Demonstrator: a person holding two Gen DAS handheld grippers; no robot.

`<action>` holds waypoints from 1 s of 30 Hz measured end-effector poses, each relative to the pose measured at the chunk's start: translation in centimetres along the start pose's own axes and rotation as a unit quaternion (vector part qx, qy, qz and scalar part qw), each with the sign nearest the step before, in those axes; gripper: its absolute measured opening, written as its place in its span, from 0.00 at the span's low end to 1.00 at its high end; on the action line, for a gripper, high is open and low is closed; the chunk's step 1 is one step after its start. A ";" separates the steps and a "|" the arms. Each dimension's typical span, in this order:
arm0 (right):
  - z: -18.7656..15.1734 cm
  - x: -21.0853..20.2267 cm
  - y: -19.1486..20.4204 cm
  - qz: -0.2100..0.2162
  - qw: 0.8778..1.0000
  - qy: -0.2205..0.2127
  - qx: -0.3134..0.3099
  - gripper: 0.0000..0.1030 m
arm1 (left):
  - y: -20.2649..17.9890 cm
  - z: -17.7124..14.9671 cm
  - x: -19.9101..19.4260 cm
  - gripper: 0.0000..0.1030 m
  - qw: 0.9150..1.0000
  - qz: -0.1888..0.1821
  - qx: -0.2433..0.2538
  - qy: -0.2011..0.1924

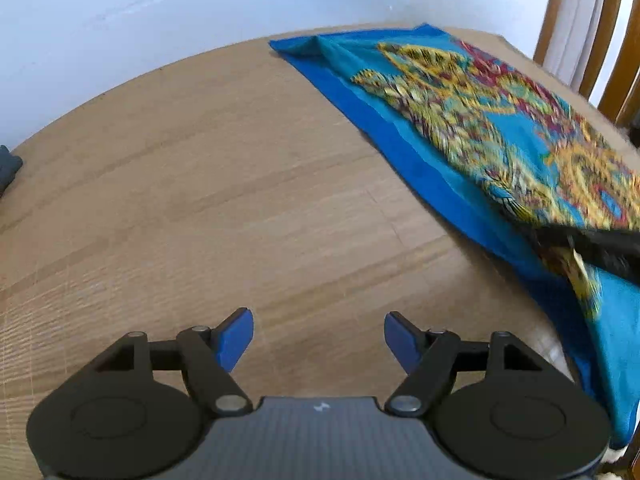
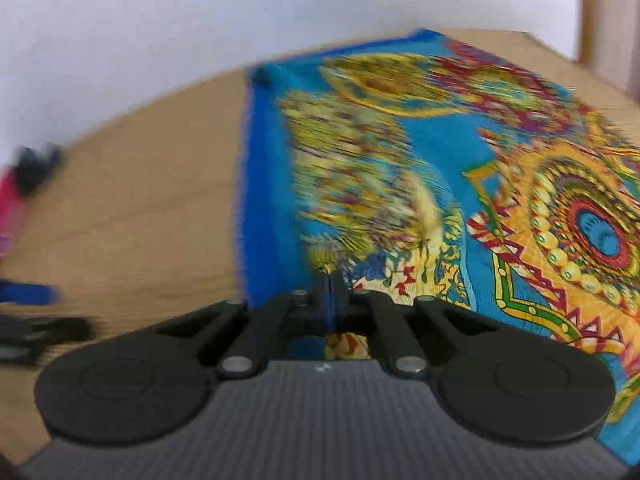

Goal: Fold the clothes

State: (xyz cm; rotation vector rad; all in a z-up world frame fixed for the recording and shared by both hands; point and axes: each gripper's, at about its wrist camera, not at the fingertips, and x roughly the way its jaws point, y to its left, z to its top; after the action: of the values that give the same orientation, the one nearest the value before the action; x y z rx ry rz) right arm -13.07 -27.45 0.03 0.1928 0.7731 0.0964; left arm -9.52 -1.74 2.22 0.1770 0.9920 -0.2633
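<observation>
A blue cloth with a yellow and red ornate print (image 1: 472, 120) lies on the right part of a wooden table (image 1: 200, 184), with one end hanging over the near edge. My left gripper (image 1: 319, 340) is open and empty above bare wood, to the left of the cloth. My right gripper (image 2: 330, 292) is shut on the cloth (image 2: 420, 184) near its blue left border, and a fold of fabric shows between the fingers. In the left wrist view the right gripper (image 1: 592, 248) shows as a blurred black shape on the cloth.
A wooden chair back (image 1: 592, 36) stands behind the table at the right. A dark object (image 1: 8, 168) sits at the table's left edge. A white wall (image 1: 160, 12) runs behind. In the right wrist view, blurred pink and dark shapes (image 2: 24, 184) show at far left.
</observation>
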 end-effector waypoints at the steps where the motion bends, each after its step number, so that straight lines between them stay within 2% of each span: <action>1: -0.1 -0.3 0.6 0.012 1.000 0.002 -0.016 0.03 | 0.3 0.4 0.4 0.73 1.000 -0.001 -0.004 0.000; 2: -0.4 0.0 1.2 0.011 0.999 0.015 -0.043 0.03 | 0.6 0.8 0.8 0.73 1.000 -0.002 -0.009 0.001; 5: -1.2 1.7 1.3 0.010 0.993 0.088 -0.073 0.05 | 1.2 2.6 2.2 0.73 1.000 -0.008 -0.017 0.003; 7: -0.2 1.2 1.4 0.019 0.991 0.102 -0.081 0.07 | 1.4 4.4 3.2 0.73 1.000 -0.015 -0.008 -0.008; 9: 1.9 0.3 1.9 0.042 0.988 0.108 -0.102 0.08 | 1.8 7.6 4.5 0.73 0.999 -0.024 -0.001 -0.023; 10: 3.1 0.1 2.5 0.052 0.986 0.089 -0.128 0.11 | 1.9 9.4 5.1 0.73 0.999 -0.029 0.002 -0.031; 11: 4.3 0.0 3.1 0.058 0.984 0.070 -0.152 0.28 | 2.0 11.3 5.8 0.73 0.999 -0.032 0.005 -0.040; 12: 5.2 1.0 3.6 0.050 0.983 0.049 -0.168 0.50 | 2.0 13.6 6.7 0.73 0.998 -0.031 0.010 -0.053; 14: 7.0 2.8 4.5 0.032 0.979 0.008 -0.200 0.63 | 1.5 18.3 8.8 0.73 0.997 -0.025 0.024 -0.076; 15: 7.9 3.9 4.9 0.023 0.977 -0.011 -0.212 0.62 | 1.3 20.7 10.2 0.73 0.996 -0.019 0.028 -0.081; 18: 8.7 9.0 5.6 -0.004 0.985 -0.025 -0.170 0.62 | 1.2 27.5 15.3 0.73 0.997 -0.009 0.022 -0.080; 22: 9.5 13.7 5.2 -0.003 0.996 -0.029 -0.082 0.62 | 2.8 33.7 22.7 0.73 0.997 -0.030 -0.055 -0.032; 25: 9.4 15.7 5.3 -0.004 0.998 -0.034 -0.060 0.61 | 5.1 35.7 26.6 0.71 0.987 -0.073 -0.141 0.003; 26: 9.1 16.2 5.2 -0.009 0.997 -0.035 -0.062 0.61 | 5.6 35.8 27.2 0.72 0.984 -0.082 -0.157 0.002; 28: 8.6 16.8 5.1 -0.015 0.997 -0.040 -0.064 0.61 | 6.0 35.9 27.4 0.72 0.982 -0.098 -0.160 -0.020; 30: 8.2 16.7 5.1 -0.017 0.996 -0.051 -0.070 0.61 | 6.5 35.9 27.3 0.69 0.975 -0.130 -0.180 -0.021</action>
State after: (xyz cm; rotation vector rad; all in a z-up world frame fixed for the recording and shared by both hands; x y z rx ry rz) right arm 4.48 -20.93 -4.59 0.0520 0.6647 0.1073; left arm 35.33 -8.88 -1.32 -0.2906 1.0036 -0.3198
